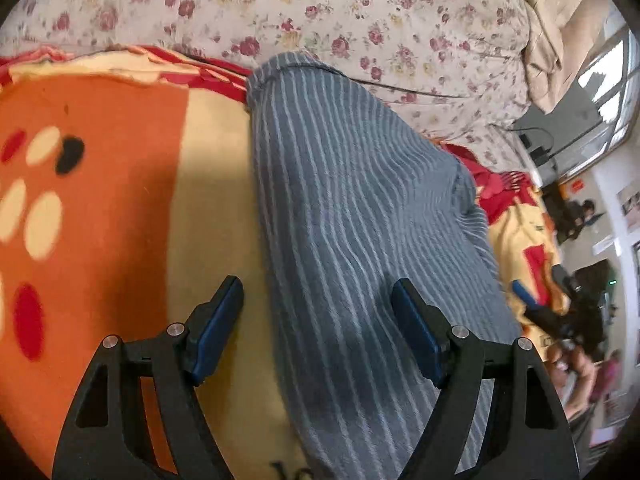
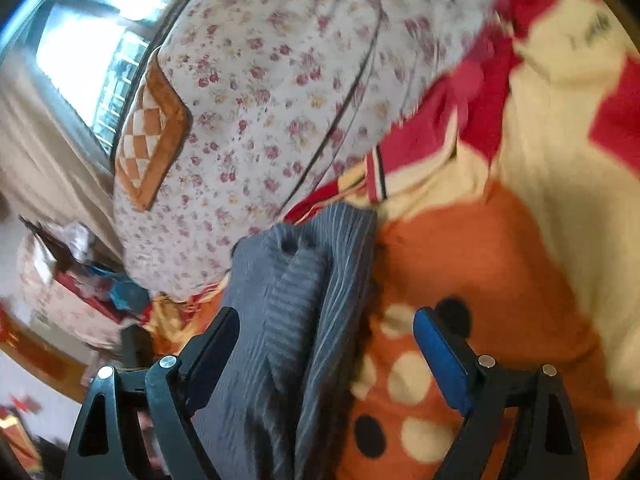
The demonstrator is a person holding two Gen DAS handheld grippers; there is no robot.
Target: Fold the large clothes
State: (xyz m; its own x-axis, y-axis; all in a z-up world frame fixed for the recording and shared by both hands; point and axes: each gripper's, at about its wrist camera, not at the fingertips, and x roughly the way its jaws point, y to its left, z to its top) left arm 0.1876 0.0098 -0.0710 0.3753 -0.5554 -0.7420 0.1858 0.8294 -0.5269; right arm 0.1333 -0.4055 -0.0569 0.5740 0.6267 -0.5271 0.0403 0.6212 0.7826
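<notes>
A grey-blue striped garment point(image 1: 360, 208) lies folded lengthways on an orange, cream and red blanket point(image 1: 100, 184). My left gripper point(image 1: 318, 292) is open, hovering over the garment's near end, its right finger above the cloth, its left finger above the blanket. In the right wrist view the same garment point(image 2: 296, 304) runs away from me in bunched folds. My right gripper point(image 2: 326, 320) is open, straddling the garment's edge, with the left finger over the cloth and the right finger over the blanket point(image 2: 500, 280).
A floral quilt point(image 1: 340, 20) is heaped behind the garment and shows in the right wrist view point(image 2: 272, 92) too. A checked orange cushion point(image 2: 150, 136) leans by a window. The bed edge and room clutter point(image 1: 580, 280) lie to the right.
</notes>
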